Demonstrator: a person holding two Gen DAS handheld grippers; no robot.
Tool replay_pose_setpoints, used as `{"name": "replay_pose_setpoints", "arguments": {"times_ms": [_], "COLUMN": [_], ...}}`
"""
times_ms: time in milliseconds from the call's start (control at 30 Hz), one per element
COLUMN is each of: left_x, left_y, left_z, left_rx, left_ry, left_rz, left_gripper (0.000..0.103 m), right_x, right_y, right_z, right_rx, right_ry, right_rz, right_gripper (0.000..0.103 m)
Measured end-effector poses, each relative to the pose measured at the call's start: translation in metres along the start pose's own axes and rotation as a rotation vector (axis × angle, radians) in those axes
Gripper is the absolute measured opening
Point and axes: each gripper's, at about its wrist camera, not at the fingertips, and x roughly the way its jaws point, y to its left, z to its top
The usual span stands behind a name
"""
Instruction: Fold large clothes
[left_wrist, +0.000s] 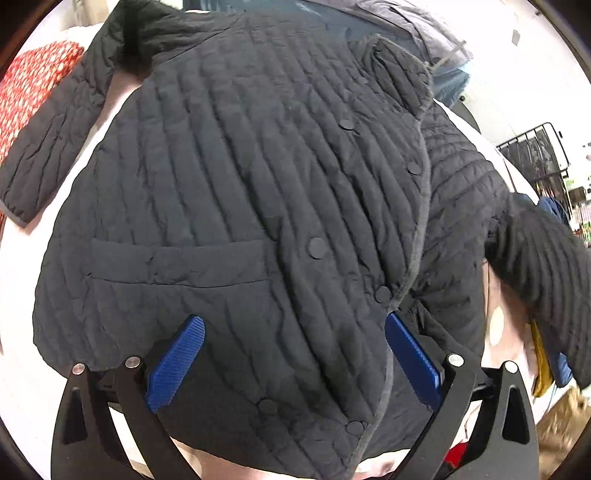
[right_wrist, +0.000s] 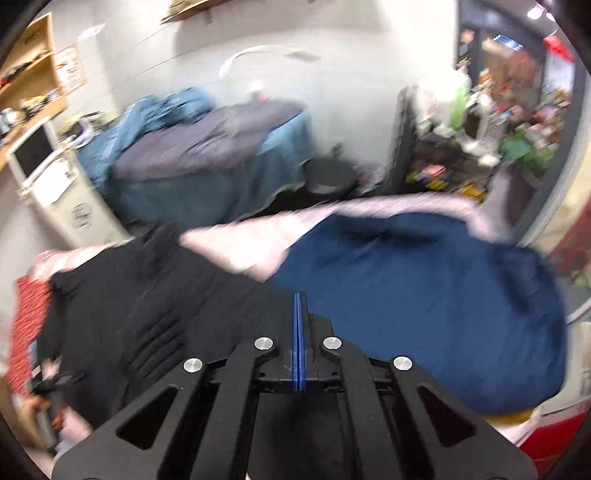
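**Jacket spread flat, one gripper spread wide, the other clenched**

The left gripper (left_wrist: 293, 325) hovers with its blue fingers (left_wrist: 177, 360) spread wide over the bottom hem of the dark quilted jacket (left_wrist: 240, 177), grasping nothing. The jacket lies face up, snapped closed, on a pale bed (left_wrist: 22, 339), near its near edge. The right gripper (right_wrist: 299, 299) is clenched tight; whether it grips any fabric cannot be told. Beyond it lies a blue garment (right_wrist: 424, 295).

A white wall (right_wrist: 351, 74) backs a bed draped in teal and grey covers (right_wrist: 207, 155), with wooden shelves (right_wrist: 33, 70) at left and a cluttered, brightly lit rack (right_wrist: 517, 122) at right.
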Motion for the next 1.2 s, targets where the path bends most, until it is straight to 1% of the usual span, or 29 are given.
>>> {"name": "replay_pose_setpoints", "arguments": {"times_ms": [33, 67, 100, 133, 167, 200, 233, 267, 300, 333, 400, 433, 467, 533, 667, 767, 833, 900, 1033, 1100, 1133, 1167, 1200], "left_x": [-0.002, -0.003, -0.002, -0.002, -0.002, -0.001, -0.002, -0.002, -0.001, -0.001, 0.003, 0.003, 0.005, 0.005, 0.009, 0.014, 0.018, 0.02, 0.025, 0.026, 0.025, 0.026, 0.026], "left_y": [-0.003, -0.004, -0.005, -0.006, -0.005, -0.003, -0.002, 0.002, 0.005, 0.009, 0.013, 0.013, 0.011, 0.005, -0.017, -0.036, -0.047, -0.058, -0.077, -0.083, -0.084, -0.084, -0.084], "left_z": [-0.001, -0.002, -0.003, -0.003, -0.004, -0.005, -0.006, -0.007, -0.009, -0.011, -0.013, -0.014, -0.015, -0.013, -0.005, -0.001, 0.0, 0.0, -0.001, -0.002, -0.002, -0.003, -0.003], "left_rx": [0.011, 0.015, 0.016, 0.011, 0.005, -0.005, -0.017, -0.036, -0.054, -0.066, -0.08, -0.079, -0.072, -0.047, 0.037, 0.096, 0.127, 0.155, 0.215, 0.237, 0.243, 0.246, 0.245], "left_ry": [-0.005, -0.009, -0.008, -0.005, -0.004, -0.005, -0.008, -0.01, -0.008, -0.005, 0.014, 0.019, 0.025, 0.03, 0.038, 0.051, 0.061, 0.068, 0.082, 0.087, 0.087, 0.088, 0.09], "left_rz": [0.001, 0.0, -0.002, -0.003, -0.003, -0.002, 0.0, 0.002, 0.003, 0.004, 0.013, 0.018, 0.024, 0.029, 0.033, 0.026, 0.016, 0.01, 0.004, 0.004, 0.004, 0.004, 0.005], "left_gripper": [0.096, 0.096, 0.096, 0.096, 0.096, 0.096, 0.096, 0.096, 0.096, 0.096, 0.096, 0.096, 0.096, 0.096, 0.096, 0.096, 0.096, 0.096, 0.097, 0.096, 0.096, 0.096, 0.096], "right_x": [0.002, 0.011, 0.018, 0.027, 0.031, 0.042, 0.052, 0.061, 0.068, 0.074, 0.085, 0.083, 0.081, 0.078, 0.071, 0.053, 0.048, 0.052, 0.075, 0.089, 0.093, 0.103, 0.109], "right_y": [-0.002, -0.017, -0.039, -0.05, -0.052, -0.059, -0.062, -0.066, -0.065, -0.068, -0.064, -0.06, -0.06, -0.065, -0.096, -0.123, -0.133, -0.139, -0.139, -0.137, -0.137, -0.138, -0.139], "right_z": [0.005, 0.012, 0.012, 0.013, 0.012, 0.006, -0.001, -0.009, -0.022, -0.03, -0.052, -0.064, -0.078, -0.096, -0.127, -0.151, -0.167, -0.181, -0.208, -0.215, -0.218, -0.221, -0.221], "right_rx": [0.021, 0.045, 0.092, 0.159, 0.216, 0.299, 0.361, 0.415, 0.47, 0.499, 0.523, 0.53, 0.542, 0.565, 0.648, 0.696, 0.713, 0.731, 0.751, 0.734, 0.721, 0.691, 0.676], "right_ry": [-0.007, 0.01, 0.046, 0.057, 0.059, 0.082, 0.125, 0.169, 0.192, 0.191, 0.226, 0.237, 0.238, 0.235, 0.224, 0.211, 0.215, 0.233, 0.283, 0.287, 0.282, 0.282, 0.296], "right_rz": [-0.021, -0.035, -0.041, -0.047, -0.038, 0.01, 0.058, 0.094, 0.124, 0.143, 0.157, 0.158, 0.148, 0.128, 0.069, -0.017, -0.042, -0.05, -0.031, -0.031, -0.038, -0.061, -0.08], "right_gripper": [0.0, 0.0, 0.001, 0.001, 0.005, 0.029, 0.054, 0.092, 0.093, 0.093, 0.093, 0.093, 0.093, 0.093, 0.093, 0.093, 0.093, 0.093, 0.093, 0.087, 0.086, 0.085, 0.08]}}
